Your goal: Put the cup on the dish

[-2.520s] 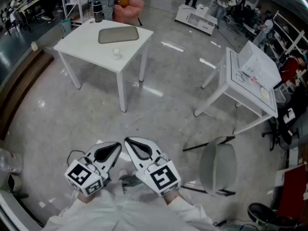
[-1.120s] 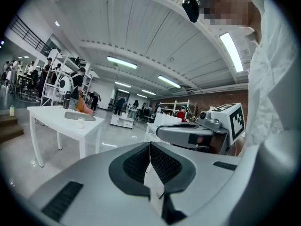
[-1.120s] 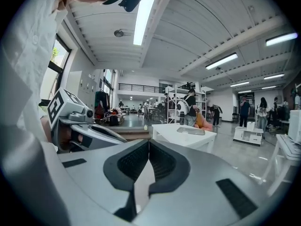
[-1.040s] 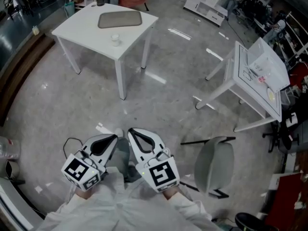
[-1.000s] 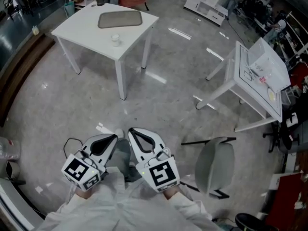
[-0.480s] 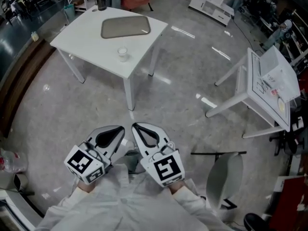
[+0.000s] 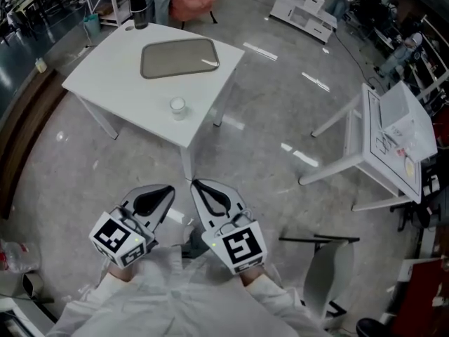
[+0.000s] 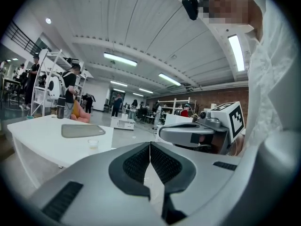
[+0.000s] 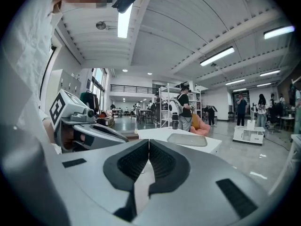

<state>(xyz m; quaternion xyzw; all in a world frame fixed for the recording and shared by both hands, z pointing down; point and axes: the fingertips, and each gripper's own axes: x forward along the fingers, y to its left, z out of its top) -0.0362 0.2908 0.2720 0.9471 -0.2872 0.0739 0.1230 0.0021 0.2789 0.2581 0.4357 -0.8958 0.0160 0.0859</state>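
The cup (image 7: 177,106), small and clear, stands upright on the white table (image 7: 112,76), near the edge closest to the person. It is apart from the dish (image 7: 179,57), a flat grey tray-like piece lying farther back on the same top. A dark bottle (image 7: 139,9) stands at the far corner. Whether the cup holds anything is hard to tell at this size. Both grippers hang over the floor, short of the table, side by side. The left gripper (image 7: 169,188) has its jaws pressed together with nothing between them, and the right gripper (image 7: 195,183) is likewise closed and empty. A second white table (image 7: 382,135) with papers stands well off to the right, with a grey chair (image 7: 324,262) near it.
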